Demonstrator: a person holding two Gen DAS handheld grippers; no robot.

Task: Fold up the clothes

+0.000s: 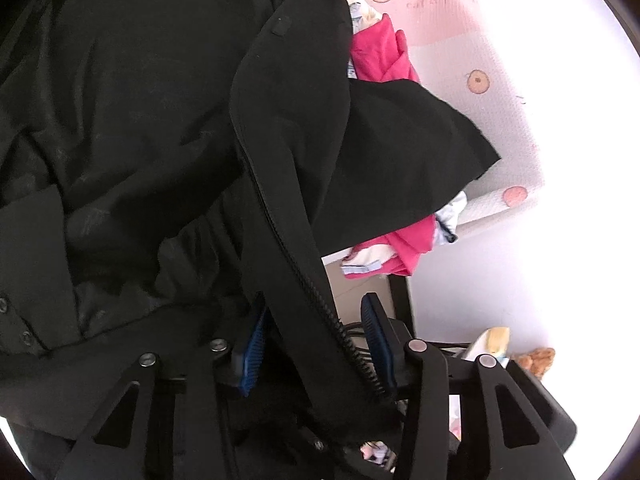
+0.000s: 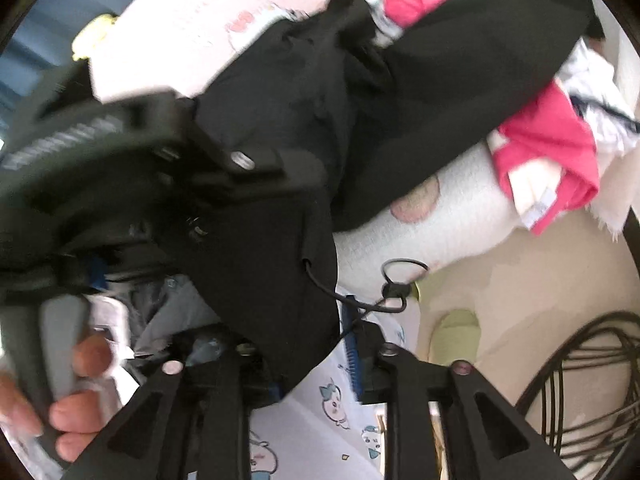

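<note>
A black jacket fills most of the left wrist view. Its zipper edge runs down through my left gripper. The blue pads show on either side of that strip and do not visibly squeeze it. In the right wrist view a fold of the jacket hangs between the fingers of my right gripper. The right pad stands clear of the cloth, with bedsheet showing in the gap. A drawstring cord dangles from the hem.
Pink clothes and white clothes lie heaped on a cartoon-print bed. A hand grips the blurred housing of the other gripper. Black cables and a green slipper are on the floor.
</note>
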